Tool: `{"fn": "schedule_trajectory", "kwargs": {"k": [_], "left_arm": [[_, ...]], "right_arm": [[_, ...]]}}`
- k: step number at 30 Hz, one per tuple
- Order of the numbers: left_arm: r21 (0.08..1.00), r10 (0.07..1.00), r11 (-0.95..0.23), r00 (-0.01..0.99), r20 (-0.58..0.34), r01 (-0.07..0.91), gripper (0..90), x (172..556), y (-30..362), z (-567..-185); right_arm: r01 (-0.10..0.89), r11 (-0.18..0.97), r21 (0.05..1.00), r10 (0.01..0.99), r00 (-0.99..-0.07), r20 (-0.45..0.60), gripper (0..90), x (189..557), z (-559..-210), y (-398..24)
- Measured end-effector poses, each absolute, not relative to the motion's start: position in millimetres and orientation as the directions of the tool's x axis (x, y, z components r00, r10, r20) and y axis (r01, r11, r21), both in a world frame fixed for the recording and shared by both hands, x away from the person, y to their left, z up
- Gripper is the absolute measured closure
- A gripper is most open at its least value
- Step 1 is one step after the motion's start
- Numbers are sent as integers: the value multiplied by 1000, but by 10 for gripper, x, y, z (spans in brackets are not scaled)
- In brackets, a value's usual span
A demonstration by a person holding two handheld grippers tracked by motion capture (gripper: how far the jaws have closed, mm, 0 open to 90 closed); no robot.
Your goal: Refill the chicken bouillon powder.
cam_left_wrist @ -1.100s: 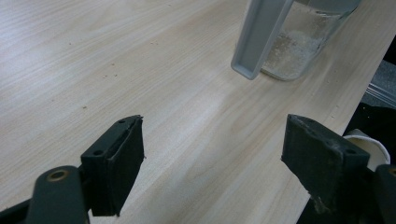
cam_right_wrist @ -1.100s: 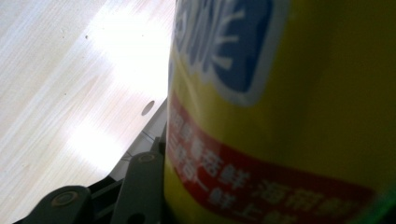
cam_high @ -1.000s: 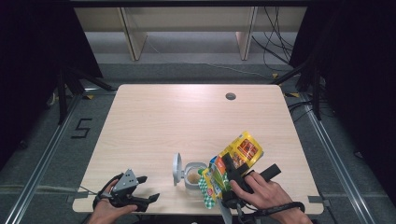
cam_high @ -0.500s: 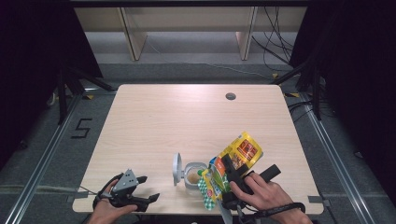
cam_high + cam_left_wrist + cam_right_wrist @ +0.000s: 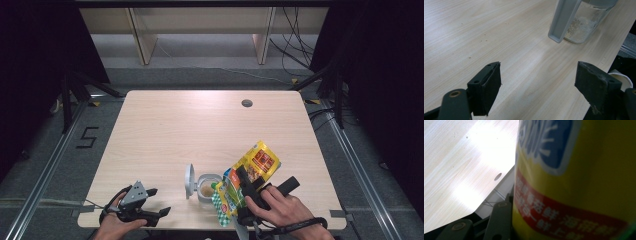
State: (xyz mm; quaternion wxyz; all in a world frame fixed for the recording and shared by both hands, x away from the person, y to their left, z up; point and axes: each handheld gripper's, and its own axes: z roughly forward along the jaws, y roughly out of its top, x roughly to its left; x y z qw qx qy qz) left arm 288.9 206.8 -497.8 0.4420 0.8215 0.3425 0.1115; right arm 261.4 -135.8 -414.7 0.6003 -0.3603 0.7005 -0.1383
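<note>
Worktop near edge: right hand-held gripper [image 5: 243, 186] grasps yellow pouch [image 5: 256, 162]; tip slowly over open jar [image 5: 206, 187], left hand-held gripper [image 5: 160, 201] released.

A lab recording booth — a bare pale wood table [image 5: 200, 130] stands alone on grey carpet, framed by metal floor rails [image 5: 45, 172] on either side. Black curtains [image 5: 45, 45] hang left and right of the table. Beyond its far edge run loose cables [image 5: 295, 47] and plain wooden shelving [image 5: 200, 22] — a floor mark "5" [image 5: 86, 137] lies left of it.
</note>
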Motion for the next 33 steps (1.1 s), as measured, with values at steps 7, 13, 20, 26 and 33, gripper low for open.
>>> {"fn": "schedule_trajectory", "kwargs": {"k": [7,13,20,26,33], "left_arm": [[802,654,-391,749,-103,451,202,2898,2079,-4978],[798,652,-405,753,-92,447,202,2898,2082,-4971],[802,653,-393,750,-100,449,201,2897,2078,-4977],[802,654,-392,750,-102,451,201,2897,2077,-4979],[802,654,-391,750,-103,451,202,2897,2075,-4980]], "right_arm": [[-343,691,-637,-681,-12,-732,622,2611,-4141,-1375],[-344,677,-650,-693,0,-721,622,2611,-4128,-1381],[-348,665,-661,-699,22,-715,622,2615,-4143,-1369],[-347,679,-647,-691,-6,-723,623,2615,-4155,-1371],[-343,671,-658,-700,3,-715,623,2621,-4150,-1361]]}}
